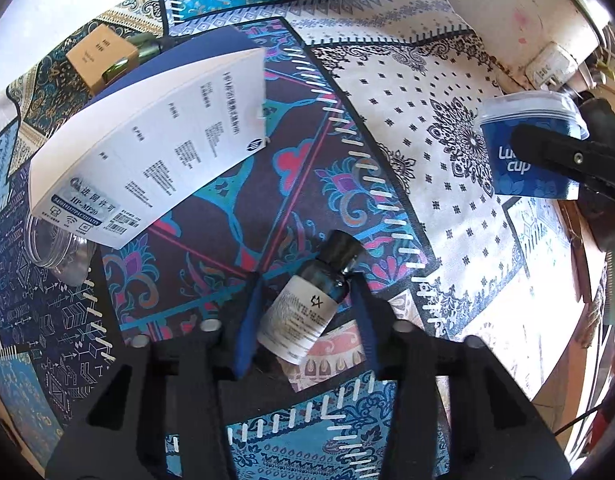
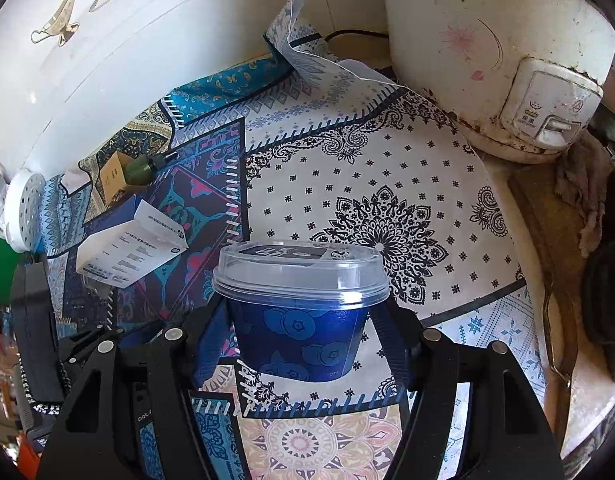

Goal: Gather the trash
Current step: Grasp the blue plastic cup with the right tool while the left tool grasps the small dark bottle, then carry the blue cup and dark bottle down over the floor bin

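A small dark bottle [image 1: 307, 300] with a black cap and a white label lies on its side on the patterned cloth [image 1: 387, 128] that covers the table. It sits between the two blue fingers [image 1: 247, 320] of the left gripper [image 1: 305, 280]. The fingers are close on both sides of the bottle, but I cannot tell if they are squeezing it. A blue cup [image 2: 299, 320] with a clear plastic lid stands upright on the white flower part of the cloth, toward the right edge of the table. The right gripper [image 2: 303, 344] has one finger on each side of the cup. The left finger looks like it touches the cup wall, and there is a small gap at the right finger, so the jaws look open around it. From the left wrist view the same cup [image 1: 523, 148] shows far to the right, with a black finger across it. A white and blue box [image 1: 147, 140] with small print lies tilted near the left side of the cloth, well apart from the bottle. A clear jar [image 1: 55, 248] lies just under the box's lower corner. Farther back sit a brown cardboard box [image 1: 95, 56] and a green bottle [image 2: 143, 168] side by side. A dirty white rice cooker [image 2: 507, 60] stands at the back right corner, just off the cloth. A grey rag [image 2: 583, 196] lies beside it.
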Action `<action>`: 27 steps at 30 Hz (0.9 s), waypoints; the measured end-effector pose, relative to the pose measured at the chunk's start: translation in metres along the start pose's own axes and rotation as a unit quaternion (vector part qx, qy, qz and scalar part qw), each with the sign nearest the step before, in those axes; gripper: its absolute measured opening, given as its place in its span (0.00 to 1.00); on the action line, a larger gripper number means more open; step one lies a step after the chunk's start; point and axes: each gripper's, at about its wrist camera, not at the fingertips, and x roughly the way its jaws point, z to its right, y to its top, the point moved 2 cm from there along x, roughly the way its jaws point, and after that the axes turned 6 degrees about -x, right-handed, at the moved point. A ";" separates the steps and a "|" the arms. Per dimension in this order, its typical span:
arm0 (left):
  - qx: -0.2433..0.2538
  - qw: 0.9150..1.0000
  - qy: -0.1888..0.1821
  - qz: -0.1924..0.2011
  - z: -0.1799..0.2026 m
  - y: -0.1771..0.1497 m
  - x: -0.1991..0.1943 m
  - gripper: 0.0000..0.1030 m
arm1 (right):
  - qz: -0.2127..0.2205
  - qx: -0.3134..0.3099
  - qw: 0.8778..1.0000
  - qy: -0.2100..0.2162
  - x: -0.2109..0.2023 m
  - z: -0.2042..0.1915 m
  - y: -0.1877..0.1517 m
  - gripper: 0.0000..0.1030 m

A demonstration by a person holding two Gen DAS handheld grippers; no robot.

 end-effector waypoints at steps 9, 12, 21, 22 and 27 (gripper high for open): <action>-0.039 0.999 -0.004 -0.006 0.000 -0.016 -0.007 0.26 | 0.015 -0.020 1.000 0.013 -0.020 -0.001 -0.009 0.62; -0.054 0.998 0.006 0.018 0.003 -0.024 -0.021 0.26 | 0.019 -0.034 0.999 0.019 -0.030 0.000 -0.014 0.62; -0.115 0.985 0.048 0.122 0.024 -0.064 -0.097 0.26 | 0.035 -0.104 0.993 0.053 -0.066 -0.011 -0.036 0.62; -0.120 0.983 0.048 0.129 0.026 -0.065 -0.102 0.26 | 0.037 -0.114 0.991 0.054 -0.071 -0.014 -0.040 0.62; -0.139 0.976 0.049 0.161 0.029 -0.095 -0.139 0.26 | 0.048 -0.130 0.988 0.075 -0.089 -0.029 -0.062 0.62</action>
